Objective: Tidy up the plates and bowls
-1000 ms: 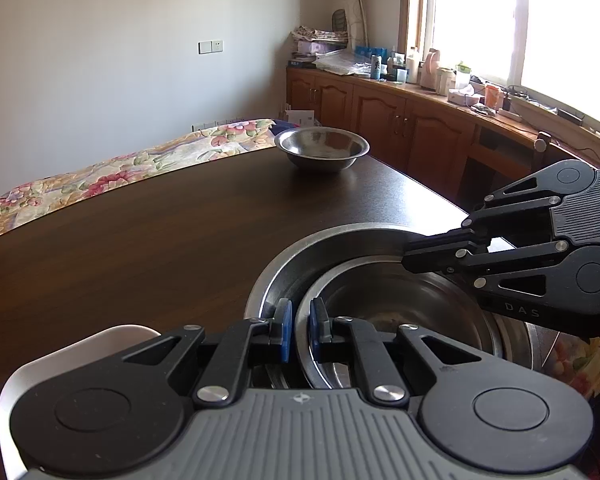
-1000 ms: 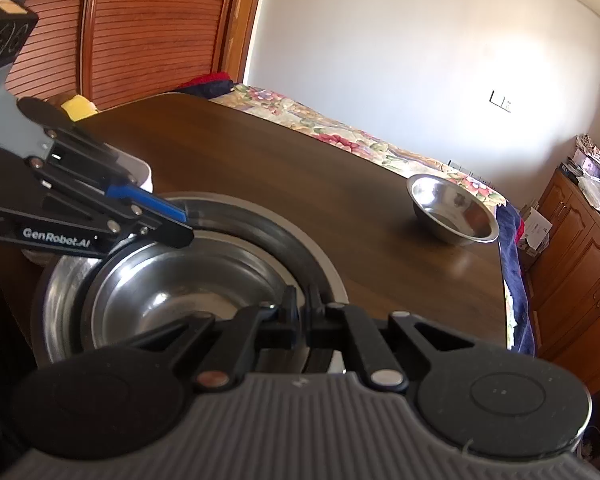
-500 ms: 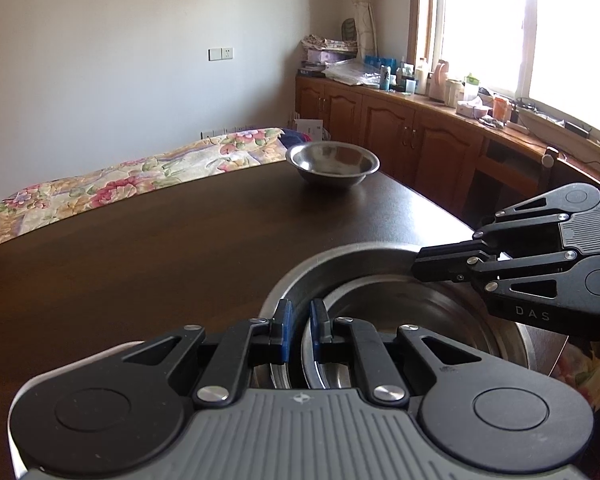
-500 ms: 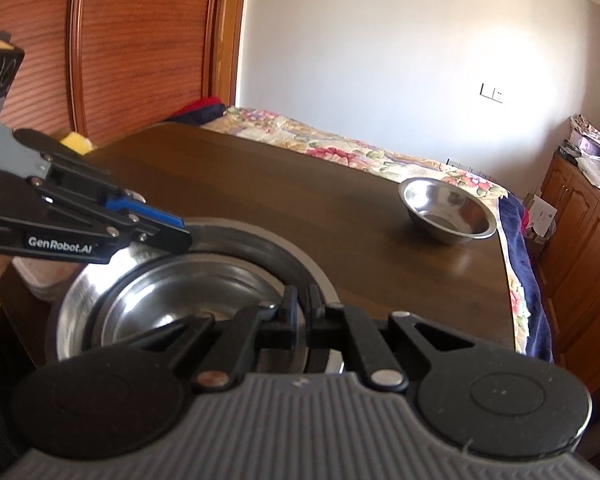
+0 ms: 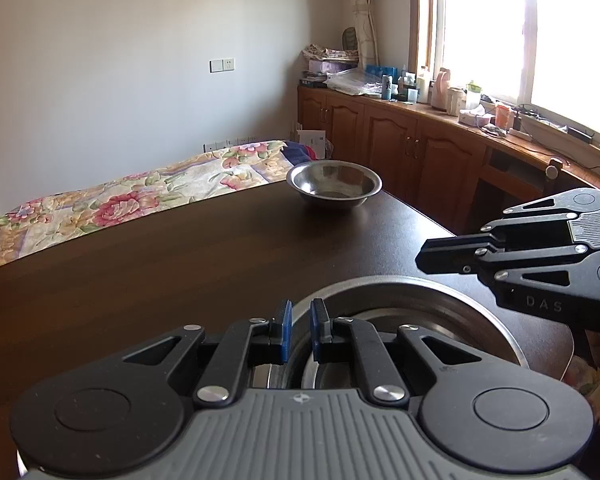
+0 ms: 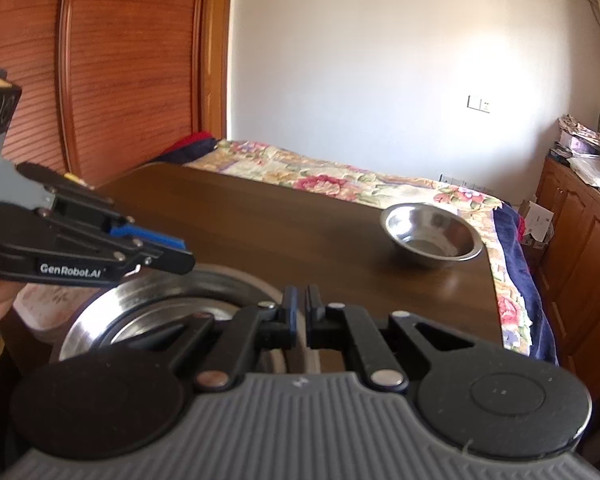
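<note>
Two nested steel bowls below left hand-held gripper, third bowl — far.

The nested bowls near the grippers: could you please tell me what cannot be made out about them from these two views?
- Left wrist view: the near side of the nested bowls is hidden behind the left gripper.
- Right wrist view: the right gripper covers their right half, and the picture is blurred.
- Neither view shows whether either gripper touches a rim.
- The far bowl looks empty.
</note>
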`<act>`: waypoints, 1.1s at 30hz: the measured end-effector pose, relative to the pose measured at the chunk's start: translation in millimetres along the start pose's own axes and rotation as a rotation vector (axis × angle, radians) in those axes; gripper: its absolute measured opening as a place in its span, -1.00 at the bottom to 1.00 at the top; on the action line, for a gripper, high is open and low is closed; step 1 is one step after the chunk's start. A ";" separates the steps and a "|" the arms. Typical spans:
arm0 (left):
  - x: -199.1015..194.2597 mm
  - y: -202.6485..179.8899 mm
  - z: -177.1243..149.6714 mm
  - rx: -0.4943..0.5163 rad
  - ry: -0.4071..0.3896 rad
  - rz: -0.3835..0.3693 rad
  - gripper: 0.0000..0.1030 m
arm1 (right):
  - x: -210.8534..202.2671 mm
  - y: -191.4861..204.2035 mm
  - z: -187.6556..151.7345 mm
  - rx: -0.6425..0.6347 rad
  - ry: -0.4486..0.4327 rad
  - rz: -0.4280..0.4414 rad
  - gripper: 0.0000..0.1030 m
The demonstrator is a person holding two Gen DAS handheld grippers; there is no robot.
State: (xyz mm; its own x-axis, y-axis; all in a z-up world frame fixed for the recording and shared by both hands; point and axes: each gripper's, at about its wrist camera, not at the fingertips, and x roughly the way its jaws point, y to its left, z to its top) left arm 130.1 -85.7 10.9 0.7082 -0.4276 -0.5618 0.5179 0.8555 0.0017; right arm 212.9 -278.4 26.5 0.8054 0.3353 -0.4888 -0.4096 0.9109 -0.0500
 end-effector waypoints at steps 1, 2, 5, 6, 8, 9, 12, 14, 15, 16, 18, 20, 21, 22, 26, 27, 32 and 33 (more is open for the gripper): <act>1.2 0.3 2.0 0.000 -0.001 0.002 -0.78 | 0.7 -3.2 -0.1 0.010 -0.006 -0.002 -0.91; 2.8 0.9 4.0 -0.001 -0.002 0.004 -0.77 | 1.8 -6.6 -0.2 0.020 -0.012 -0.006 -0.91; 8.5 3.0 10.3 -0.004 -0.003 0.008 -0.75 | 5.3 -17.5 -0.3 0.042 -0.034 -0.028 -0.91; 11.0 3.6 12.8 -0.004 -0.003 0.011 -0.72 | 6.3 -20.4 -0.3 0.047 -0.043 -0.034 -0.91; 15.9 4.4 18.6 0.000 -0.006 0.017 -0.66 | 7.7 -28.7 -0.6 0.062 -0.063 -0.047 -0.91; 18.8 4.4 22.4 0.001 -0.007 0.021 -0.61 | 8.8 -33.3 -0.6 0.071 -0.070 -0.050 -0.91; 27.7 5.6 32.8 -0.002 -0.013 0.022 -0.22 | 14.4 -49.5 -0.7 0.103 -0.090 -0.063 -0.91; 35.7 7.2 42.1 -0.004 -0.018 0.021 0.02 | 20.0 -61.7 -0.6 0.123 -0.099 -0.073 -0.89; 39.8 7.7 45.5 -0.005 -0.018 0.022 0.13 | 23.9 -67.7 -0.4 0.131 -0.100 -0.078 -0.89; 45.0 8.3 50.5 -0.006 -0.016 0.022 0.19 | 27.7 -73.1 -0.4 0.137 -0.102 -0.087 -0.84; 54.1 8.9 59.2 -0.009 -0.014 0.025 0.28 | 35.8 -85.1 -0.1 0.144 -0.104 -0.108 -0.64; 64.6 9.4 70.0 -0.002 -0.012 0.027 0.31 | 45.0 -98.4 -0.3 0.159 -0.104 -0.121 -0.22; 69.0 8.6 74.5 0.004 -0.013 0.028 0.32 | 49.1 -104.1 -0.7 0.162 -0.102 -0.120 -0.16; 74.4 8.1 79.7 0.010 -0.011 0.029 0.33 | 54.3 -109.8 -0.7 0.164 -0.098 -0.124 -0.15; 98.4 3.8 95.5 0.035 0.002 0.025 0.33 | 72.3 -129.9 -1.1 0.184 -0.079 -0.120 -0.15; 106.7 2.0 99.1 0.042 0.007 0.025 0.33 | 76.2 -134.1 -1.3 0.196 -0.077 -0.115 -0.15; 141.6 -1.9 108.0 0.069 0.041 0.006 0.11 | 88.4 -148.1 0.1 0.233 -0.066 -0.105 -0.15; 148.4 -2.3 109.6 0.070 0.050 0.000 0.06 | 90.7 -150.8 0.4 0.240 -0.063 -0.097 -0.15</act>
State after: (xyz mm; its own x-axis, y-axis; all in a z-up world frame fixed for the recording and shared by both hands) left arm 286.6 -183.2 18.2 0.6843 -0.4109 -0.6024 0.5511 0.8324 0.0583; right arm 347.9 -385.3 -10.0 0.8639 0.2511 -0.4366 -0.2221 0.9680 0.1172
